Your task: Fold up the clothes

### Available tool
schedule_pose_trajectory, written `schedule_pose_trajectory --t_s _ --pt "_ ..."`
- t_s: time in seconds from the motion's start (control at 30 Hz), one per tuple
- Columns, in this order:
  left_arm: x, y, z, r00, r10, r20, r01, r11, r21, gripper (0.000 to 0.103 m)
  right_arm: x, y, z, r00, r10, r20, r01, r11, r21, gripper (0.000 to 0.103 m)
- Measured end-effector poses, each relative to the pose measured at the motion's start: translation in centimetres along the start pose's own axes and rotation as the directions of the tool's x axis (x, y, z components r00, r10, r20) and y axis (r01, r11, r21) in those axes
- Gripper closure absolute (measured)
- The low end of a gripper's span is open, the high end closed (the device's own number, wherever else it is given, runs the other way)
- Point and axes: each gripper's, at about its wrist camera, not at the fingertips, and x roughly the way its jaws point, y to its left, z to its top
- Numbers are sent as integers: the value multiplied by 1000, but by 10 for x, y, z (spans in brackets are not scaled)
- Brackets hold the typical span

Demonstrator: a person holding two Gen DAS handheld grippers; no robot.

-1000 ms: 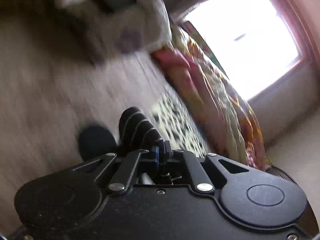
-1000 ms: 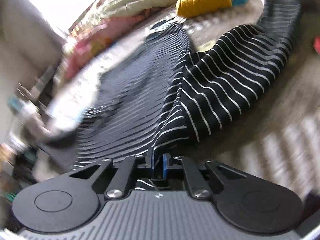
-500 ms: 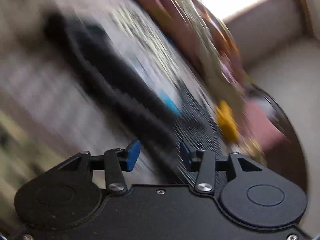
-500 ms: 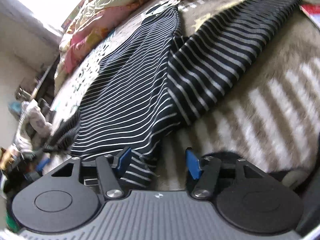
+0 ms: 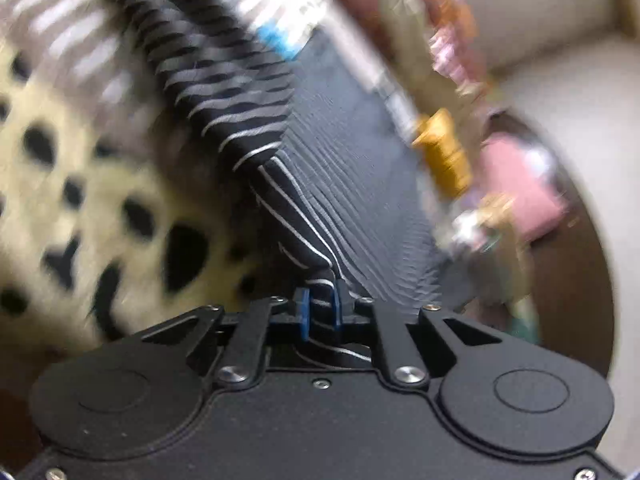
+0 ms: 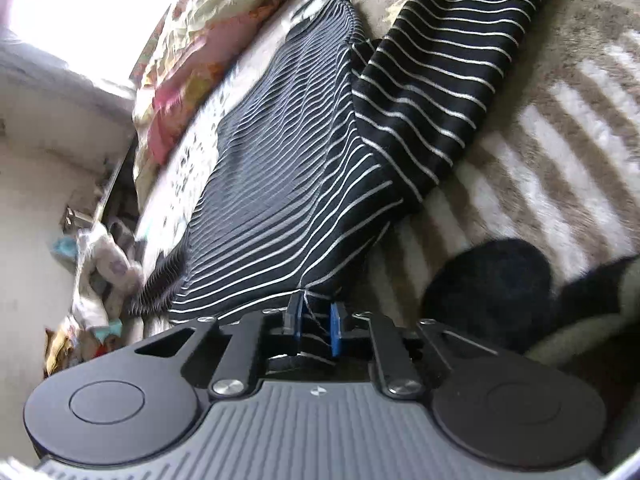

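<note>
A black garment with thin white stripes [image 6: 288, 184] lies spread on a bed, one sleeve [image 6: 452, 64] folded across its body. It also shows in the left wrist view [image 5: 332, 168], blurred. My left gripper [image 5: 320, 308] is shut on a corner of the striped garment, the fabric pinched between its blue pads. My right gripper [image 6: 314, 322] is nearly closed on the garment's lower hem, the fabric between its blue pads.
The bed has a beige striped fuzzy blanket [image 6: 560, 152] and a cream blanket with black spots [image 5: 80, 184]. A floral quilt [image 6: 192, 52] is bunched by the bright window. A yellow cloth [image 5: 444, 152] and a dark cloth [image 6: 500, 292] lie nearby. Clutter sits beside the bed [image 6: 100, 272].
Both grippers opened half a second ago, letting go of the garment, then closed again on new parts of it. The left gripper swung from the floor side over the bed.
</note>
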Motion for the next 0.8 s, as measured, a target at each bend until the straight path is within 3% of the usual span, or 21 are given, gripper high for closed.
schedule_pose_trajectory --t_s 0.07,0.17,0.2,0.3,0.43,0.6,0.7,0.8 --pt "7 3 1 1000 9 -24 -8 1000 27 85 -1 1 -2 999 -28 -35 26 998 -60 81" --pt "-19 -12 11 998 60 9 -60 989 138 61 -18 0 2 998 -29 -58 24 996 -84 66" --pt "-30 -20 17 996 84 40 -90 976 200 61 -30 1 5 998 -42 -36 38 993 -112 65" --pt "-29 -33 52 995 66 81 -86 957 277 61 -55 7 26 996 -68 64 80 974 -211 65" --pt "18 -46 123 989 76 124 -114 934 340 61 -45 13 94 976 -99 195 150 952 -267 65" --pt "93 -52 213 987 117 113 -147 937 316 61 29 20 204 958 -205 202 262 912 -316 59" --pt "131 -38 254 987 140 83 -156 957 246 61 71 21 254 941 -264 210 322 889 -325 35" --pt "159 -20 279 994 81 74 -93 982 164 63 99 14 287 947 -267 180 313 893 -323 35"
